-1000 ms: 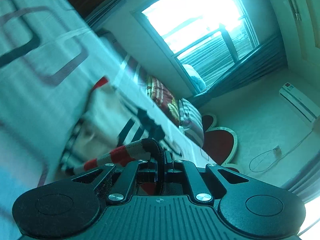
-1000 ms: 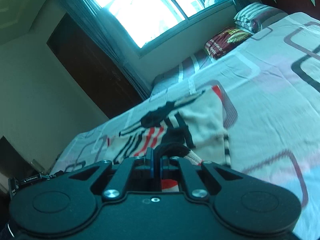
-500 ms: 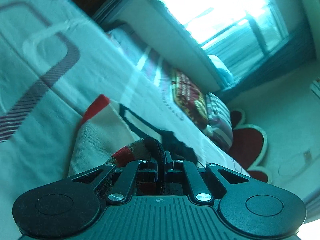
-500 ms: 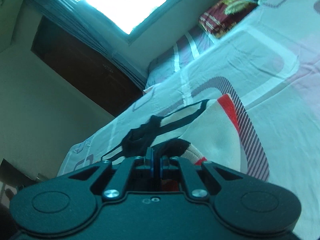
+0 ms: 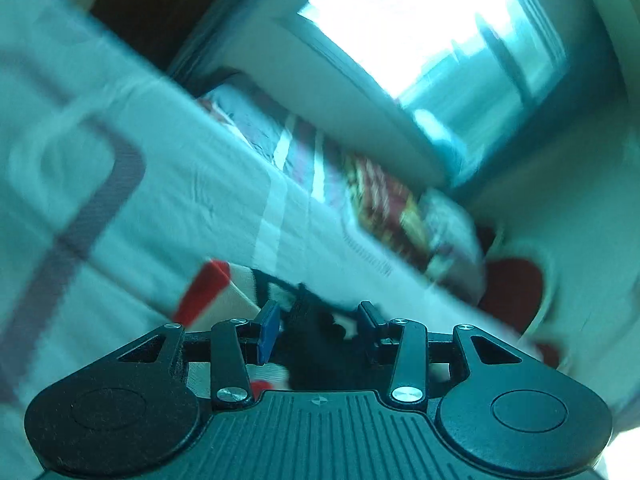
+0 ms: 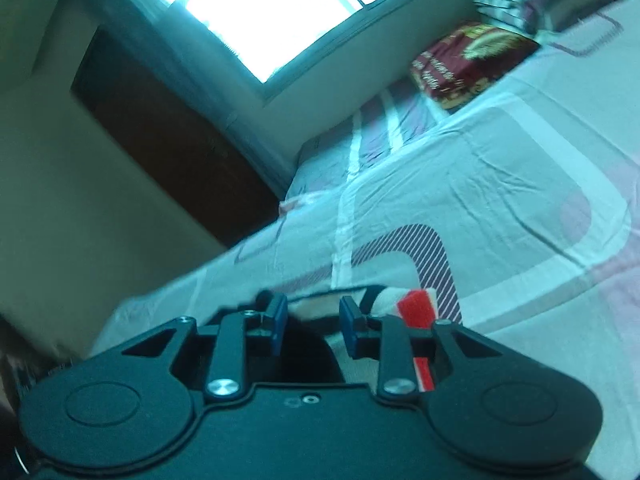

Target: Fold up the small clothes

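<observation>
Garment (image 5: pixel 216 304) mostly behind tongs (image 5: pixel 318 326)

Both tongs are matte black plastic: the left tongs (image 5: pixel 318 326) have a ribbed housing, the right tongs (image 6: pixel 312 328) a smooth one. Each carries two round side lobes, silver screws on the linkage bars, and blue fingertip pads (image 6: pixel 279 323).

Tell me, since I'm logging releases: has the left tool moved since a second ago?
Yes. The left tool has opened, letting go of the garment, and it has swung: the window sits higher and more central now.
</observation>
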Tool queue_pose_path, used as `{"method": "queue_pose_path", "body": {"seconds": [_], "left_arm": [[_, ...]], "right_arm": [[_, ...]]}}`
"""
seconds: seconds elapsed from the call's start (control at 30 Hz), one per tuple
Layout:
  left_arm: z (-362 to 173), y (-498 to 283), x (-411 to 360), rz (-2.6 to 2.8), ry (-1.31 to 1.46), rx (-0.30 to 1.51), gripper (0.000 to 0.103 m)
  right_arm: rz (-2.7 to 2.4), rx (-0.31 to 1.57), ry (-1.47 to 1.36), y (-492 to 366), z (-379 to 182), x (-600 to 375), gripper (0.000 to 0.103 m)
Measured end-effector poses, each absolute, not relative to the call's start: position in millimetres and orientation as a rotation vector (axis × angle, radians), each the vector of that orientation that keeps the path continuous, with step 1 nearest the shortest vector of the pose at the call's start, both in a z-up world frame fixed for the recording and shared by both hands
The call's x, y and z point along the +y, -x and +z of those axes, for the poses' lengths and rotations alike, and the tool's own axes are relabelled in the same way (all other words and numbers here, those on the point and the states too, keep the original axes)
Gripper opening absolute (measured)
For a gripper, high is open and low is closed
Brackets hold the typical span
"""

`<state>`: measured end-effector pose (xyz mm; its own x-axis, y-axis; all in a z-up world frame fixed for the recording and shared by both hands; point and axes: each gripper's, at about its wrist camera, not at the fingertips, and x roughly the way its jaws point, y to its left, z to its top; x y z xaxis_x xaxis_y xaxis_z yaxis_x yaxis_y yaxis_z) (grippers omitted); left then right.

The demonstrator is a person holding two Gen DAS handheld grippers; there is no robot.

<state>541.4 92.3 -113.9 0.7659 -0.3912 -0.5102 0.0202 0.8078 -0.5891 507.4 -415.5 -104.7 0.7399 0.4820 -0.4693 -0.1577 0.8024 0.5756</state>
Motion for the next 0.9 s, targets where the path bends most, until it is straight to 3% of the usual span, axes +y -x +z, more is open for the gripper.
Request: {"method": "queue_pose_path", "body": {"seconds": [0.23,0.9], "left_arm": [[-105.3,-572.2,56.2,-0.254,0.23,0.754,0.042],[-120.9,-621.9,36.3,-0.369,0.01,0.912,0.042]], "right_arm": [[0.385,0.718,-0.362,-522.7,-111.5,-391.0,0.031],[0.446,0.759,-0.117,-552.5,-123.1,-355.8,0.023]]}}
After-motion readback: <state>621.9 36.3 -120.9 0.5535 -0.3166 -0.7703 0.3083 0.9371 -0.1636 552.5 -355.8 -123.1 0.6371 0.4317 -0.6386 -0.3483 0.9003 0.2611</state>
